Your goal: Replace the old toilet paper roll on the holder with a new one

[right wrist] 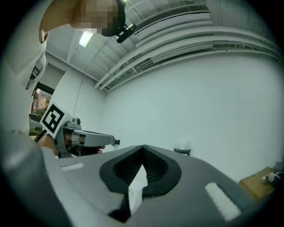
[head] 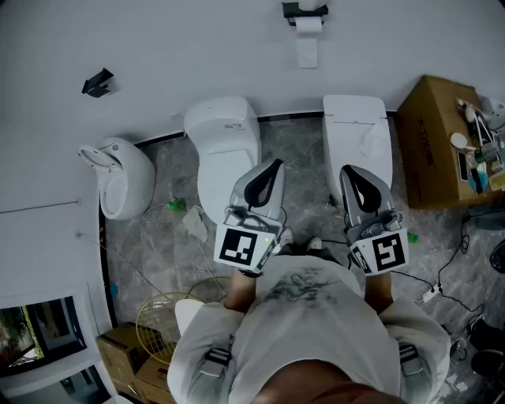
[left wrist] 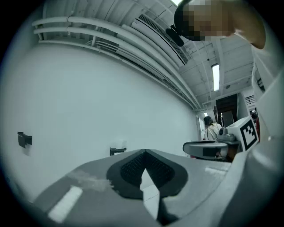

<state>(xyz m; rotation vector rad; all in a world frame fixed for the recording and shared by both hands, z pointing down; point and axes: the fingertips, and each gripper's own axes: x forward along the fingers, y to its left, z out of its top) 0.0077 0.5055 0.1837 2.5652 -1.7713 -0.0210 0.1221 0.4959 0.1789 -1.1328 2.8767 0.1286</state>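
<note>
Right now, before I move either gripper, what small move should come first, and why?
Probably bring the right gripper forward toward the toilet paper roll on its wall holder. Both it and the left gripper are shut on nothing, close to the chest, and the roll hangs far beyond them.

White toilet paper roll (head: 308, 26) sits horizontally on a small black holder (head: 293, 9) fixed to the plain white wall (head: 197, 47), with a loose tail of paper hanging straight down flat against the wall below it.

White toilet (head: 225, 150), urinal (head: 126, 177), cardboard box (head: 430, 142)
</note>
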